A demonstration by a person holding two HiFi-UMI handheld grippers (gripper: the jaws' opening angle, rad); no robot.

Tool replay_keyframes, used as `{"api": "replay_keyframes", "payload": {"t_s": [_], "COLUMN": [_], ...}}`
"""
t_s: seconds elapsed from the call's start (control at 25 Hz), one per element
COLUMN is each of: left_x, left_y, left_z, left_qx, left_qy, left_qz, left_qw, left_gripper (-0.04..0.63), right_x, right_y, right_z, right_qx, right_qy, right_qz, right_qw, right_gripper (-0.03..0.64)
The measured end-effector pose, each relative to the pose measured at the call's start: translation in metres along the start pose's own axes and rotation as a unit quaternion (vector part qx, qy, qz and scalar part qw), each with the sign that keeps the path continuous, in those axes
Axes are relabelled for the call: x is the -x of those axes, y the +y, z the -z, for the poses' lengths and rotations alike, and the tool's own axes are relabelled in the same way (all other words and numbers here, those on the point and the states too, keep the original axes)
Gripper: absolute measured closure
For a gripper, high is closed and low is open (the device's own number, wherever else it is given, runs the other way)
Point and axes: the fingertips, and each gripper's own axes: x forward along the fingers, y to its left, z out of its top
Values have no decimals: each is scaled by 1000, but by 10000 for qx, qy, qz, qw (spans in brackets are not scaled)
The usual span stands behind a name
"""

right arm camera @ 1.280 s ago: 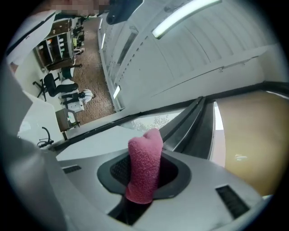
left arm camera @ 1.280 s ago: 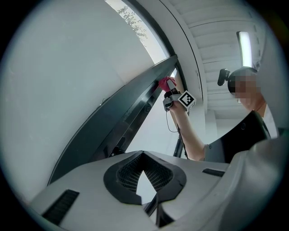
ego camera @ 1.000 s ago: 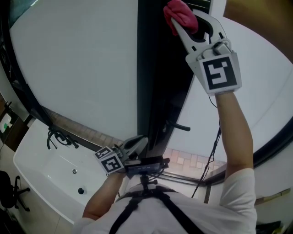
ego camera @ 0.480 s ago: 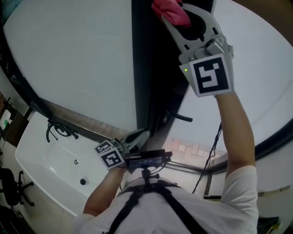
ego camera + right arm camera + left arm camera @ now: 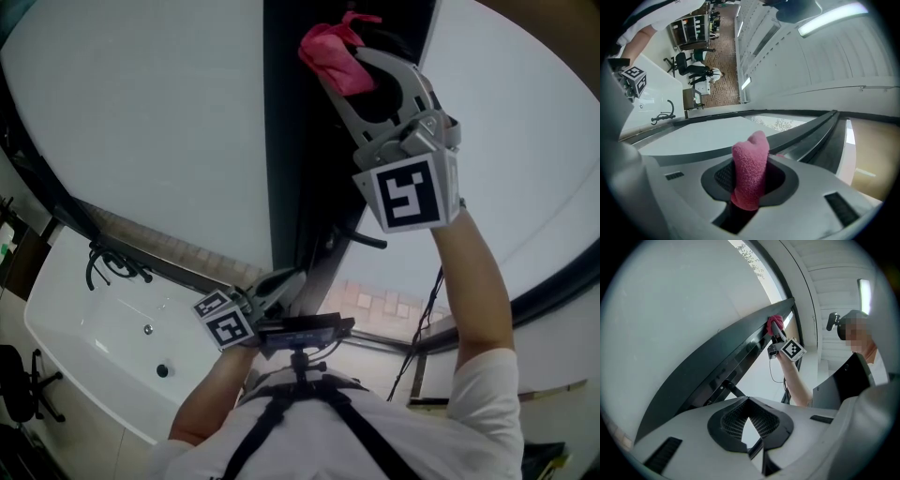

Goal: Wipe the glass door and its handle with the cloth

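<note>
My right gripper [image 5: 345, 73] is raised high and shut on a pink cloth [image 5: 332, 58], which presses against the dark door frame [image 5: 298, 159] beside the frosted glass panel [image 5: 159, 122]. In the right gripper view the cloth [image 5: 750, 174] stands up between the jaws. A dark lever handle [image 5: 367, 240] juts from the frame well below the cloth. My left gripper [image 5: 284, 284] hangs low near my chest, shut with nothing in it, pointing at the frame. The left gripper view shows the handle [image 5: 731, 388], the right gripper [image 5: 776, 332] and the cloth [image 5: 774, 321] far up the frame.
A white bathtub [image 5: 75, 342] with a dark tap and hose [image 5: 112, 267] lies at lower left. A black cable [image 5: 427, 319] hangs by my right arm. A camera bracket [image 5: 300, 334] sits on my chest. Office chairs [image 5: 691, 65] show far off in the right gripper view.
My right gripper and the cloth have slid left and a little down along the dark frame. The left gripper has stayed almost where it was.
</note>
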Motion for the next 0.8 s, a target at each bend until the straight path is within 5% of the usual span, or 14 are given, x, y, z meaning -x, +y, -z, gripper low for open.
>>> {"api": "replay_keyframes", "payload": {"t_s": [0.8], "left_x": [6], "left_y": [-9], "left_z": [16], "left_qx": [119], "left_qy": [96], "left_qz": [-91], "left_qw": [9998], "left_gripper": [603], "right_x": [24], "right_y": [76], "right_z": [19], "right_qx": [97], "right_qy": [210], "right_qz": [-634], "right_qw": [9977], "right_gripper": [522]}}
